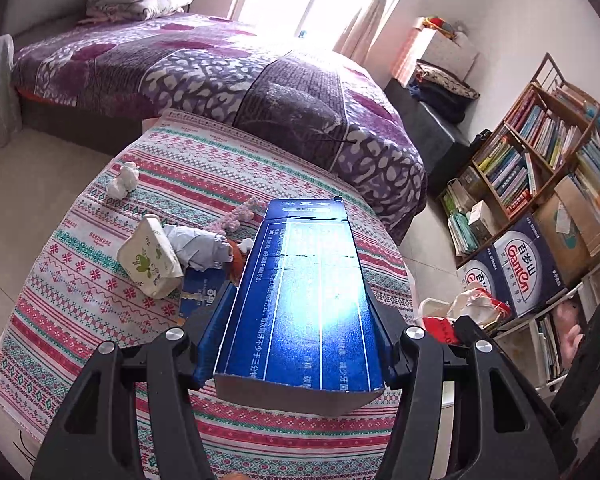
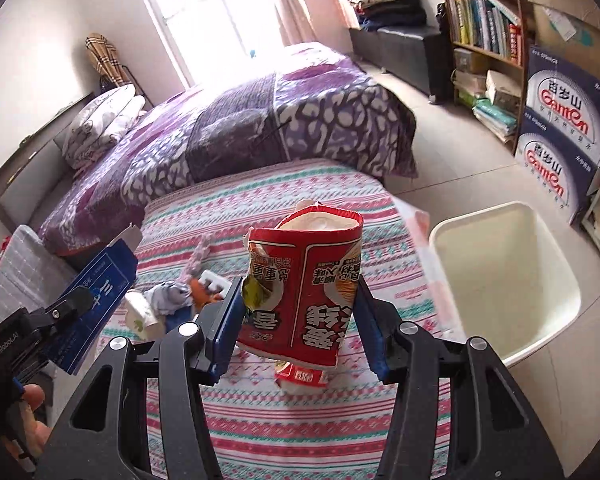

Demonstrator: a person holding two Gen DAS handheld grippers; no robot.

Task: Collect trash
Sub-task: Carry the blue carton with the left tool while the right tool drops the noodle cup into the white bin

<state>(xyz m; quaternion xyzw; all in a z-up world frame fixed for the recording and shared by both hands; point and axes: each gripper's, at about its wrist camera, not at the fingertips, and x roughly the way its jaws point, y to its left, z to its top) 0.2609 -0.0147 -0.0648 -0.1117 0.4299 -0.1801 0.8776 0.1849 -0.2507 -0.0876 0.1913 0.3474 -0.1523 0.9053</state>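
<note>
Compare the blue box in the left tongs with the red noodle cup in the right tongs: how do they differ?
Shape: the blue box is long, flat and rectangular; the red noodle cup is round, crushed and torn.
Colour: the box is glossy blue with white print; the cup is red with a white lining.
Pose: the box runs lengthwise away from the left tongs; the cup stands rim-up, print upside down, in the right tongs.
Shared: both are clamped between tongs above the patterned cloth.

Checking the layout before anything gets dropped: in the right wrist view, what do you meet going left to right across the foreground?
Blue box in the left gripper → red noodle cup in the right gripper → cream bin.
</note>
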